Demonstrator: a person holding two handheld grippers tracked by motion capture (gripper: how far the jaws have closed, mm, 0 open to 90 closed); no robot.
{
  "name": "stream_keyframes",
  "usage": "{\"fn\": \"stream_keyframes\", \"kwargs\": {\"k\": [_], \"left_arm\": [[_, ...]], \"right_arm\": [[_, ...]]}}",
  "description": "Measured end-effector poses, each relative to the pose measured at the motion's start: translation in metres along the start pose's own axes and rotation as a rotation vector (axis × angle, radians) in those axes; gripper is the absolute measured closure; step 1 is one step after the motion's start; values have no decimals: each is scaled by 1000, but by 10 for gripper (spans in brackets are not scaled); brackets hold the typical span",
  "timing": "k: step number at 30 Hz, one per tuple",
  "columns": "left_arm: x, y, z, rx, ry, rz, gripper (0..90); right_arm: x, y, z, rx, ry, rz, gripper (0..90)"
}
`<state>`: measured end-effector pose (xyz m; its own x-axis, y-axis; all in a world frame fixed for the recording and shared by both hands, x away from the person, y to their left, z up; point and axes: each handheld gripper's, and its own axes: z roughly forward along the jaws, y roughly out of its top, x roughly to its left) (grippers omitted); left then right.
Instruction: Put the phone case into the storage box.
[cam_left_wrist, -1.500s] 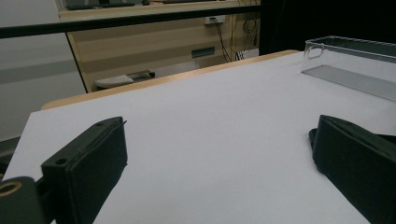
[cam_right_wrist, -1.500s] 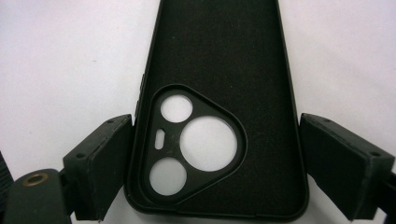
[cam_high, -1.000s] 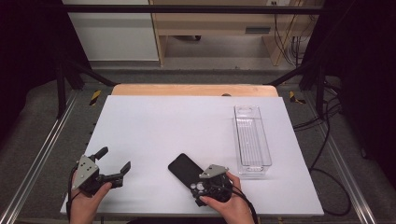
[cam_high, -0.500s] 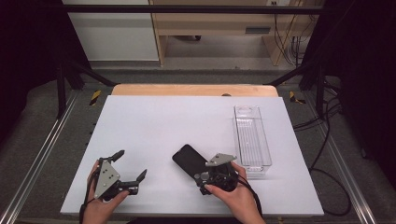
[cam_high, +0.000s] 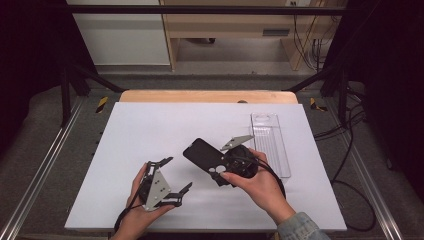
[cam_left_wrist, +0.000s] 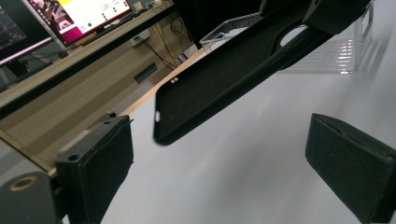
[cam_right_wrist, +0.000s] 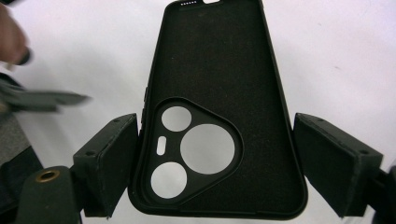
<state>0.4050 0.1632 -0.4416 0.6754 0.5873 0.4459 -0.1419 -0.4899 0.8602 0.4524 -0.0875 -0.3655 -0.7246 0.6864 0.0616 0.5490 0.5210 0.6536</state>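
White bench, clear tray at its right. Right hand-held gripper clamps black phone case by its camera end, lifted. Left hand-held gripper empty, jaws wide but just been closing slightly.

Black phone case hangs tilted above, perhaps clear of, table.
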Motion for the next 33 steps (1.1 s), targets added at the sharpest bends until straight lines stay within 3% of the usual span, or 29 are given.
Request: {"fn": "stream_keyframes", "kwargs": {"k": [2,6,10,17,24,30,33], "left_arm": [[-5,1,2,-6,22,26,93],[-14,1,-3,2,55,150,124],[-21,-3,-1,23,61,226,175],[-27,-2,-3,21,97,287,315],[-29,-6,-1,51,100,353,465],[-28,-6,-2,92,95,384,700],[-29,-6,-3,105,94,413,745]], "right_arm": [[2,4,-1,15,10,-10,169],[10,8,3,41,38,-32,168],[19,11,8,64,60,-62,168],[28,12,10,69,80,-82,167],[33,12,12,79,105,-91,164],[37,15,15,94,137,-94,162],[36,17,16,91,150,-87,155]]}}
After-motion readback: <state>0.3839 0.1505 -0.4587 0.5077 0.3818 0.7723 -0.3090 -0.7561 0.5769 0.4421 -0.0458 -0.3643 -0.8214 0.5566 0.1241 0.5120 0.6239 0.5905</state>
